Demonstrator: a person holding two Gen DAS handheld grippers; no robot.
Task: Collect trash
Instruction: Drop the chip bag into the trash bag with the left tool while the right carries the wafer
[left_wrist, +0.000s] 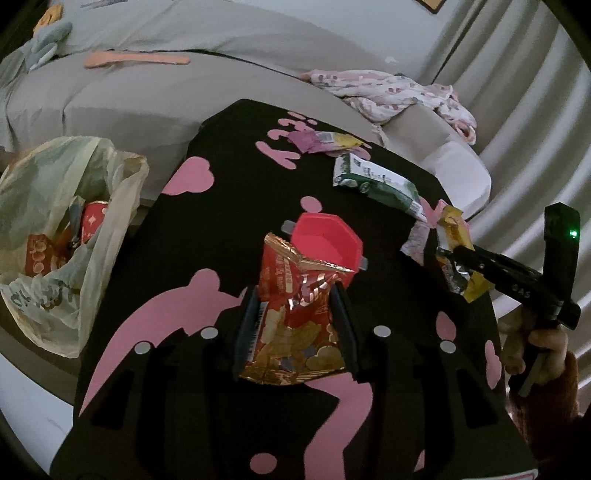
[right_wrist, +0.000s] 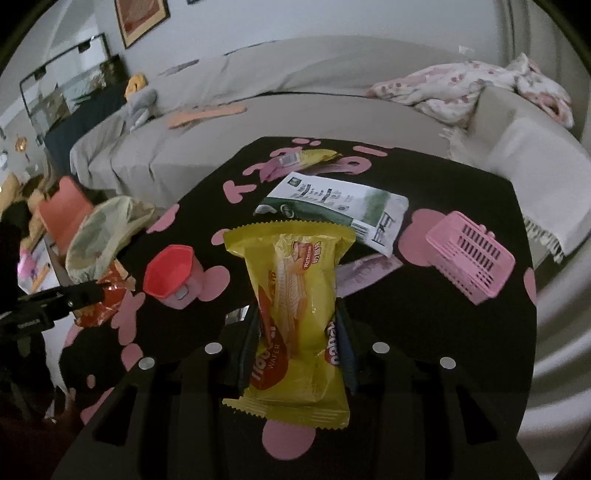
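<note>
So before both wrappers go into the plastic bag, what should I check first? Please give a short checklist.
1. Left gripper jaws shut on the crumpled red foil snack wrapper: ok.
2. Right gripper jaws shut on the yellow wafer wrapper: ok.
3. Translucent plastic trash bag mouth open, with trash already inside: ok.
4. Red plastic cup stands just ahead of the left wrapper; whether they touch: cannot tell.
5. Green-and-white flattened carton not yet collected from the black table with pink shapes: not ok.
</note>
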